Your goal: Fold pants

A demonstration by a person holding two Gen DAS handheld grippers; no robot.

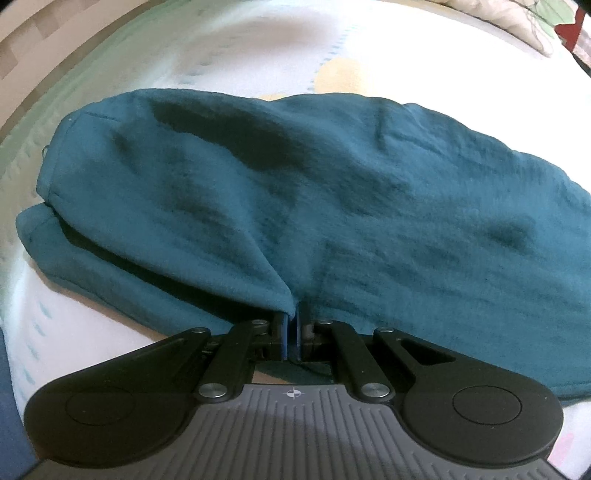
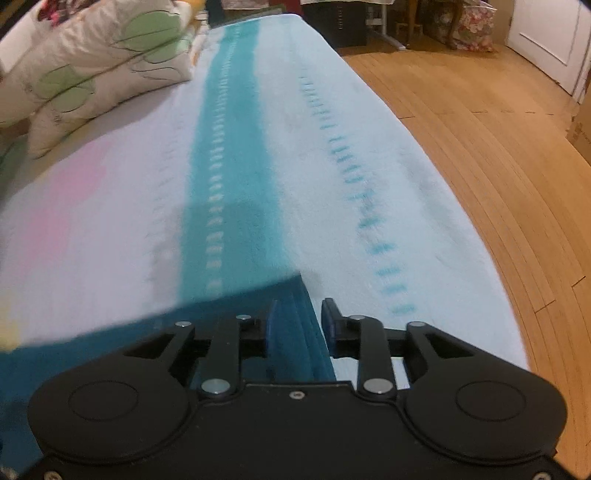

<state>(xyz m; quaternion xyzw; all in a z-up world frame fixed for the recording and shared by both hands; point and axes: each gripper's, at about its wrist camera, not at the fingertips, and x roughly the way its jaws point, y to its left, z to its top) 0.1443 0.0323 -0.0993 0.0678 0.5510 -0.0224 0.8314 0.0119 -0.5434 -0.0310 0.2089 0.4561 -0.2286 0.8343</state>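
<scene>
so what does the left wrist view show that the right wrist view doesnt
Only the left wrist view: the left gripper, fingers shut on a pinch of cloth, and the folded teal pants spread wide. Only the right wrist view: the right gripper, fingers apart with the pants' corner between them, the wood floor and a door. Both: the pants, the striped bed cover and a leaf-print pillow.

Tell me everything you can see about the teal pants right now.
The teal pants look like soft fleece, wrinkled and folded over in layers on the striped bed cover. A hemmed edge shows at the left. The left gripper is shut on a pinched-up fold at the near edge. In the right view, a corner lies between the right gripper's spread fingers.
</scene>
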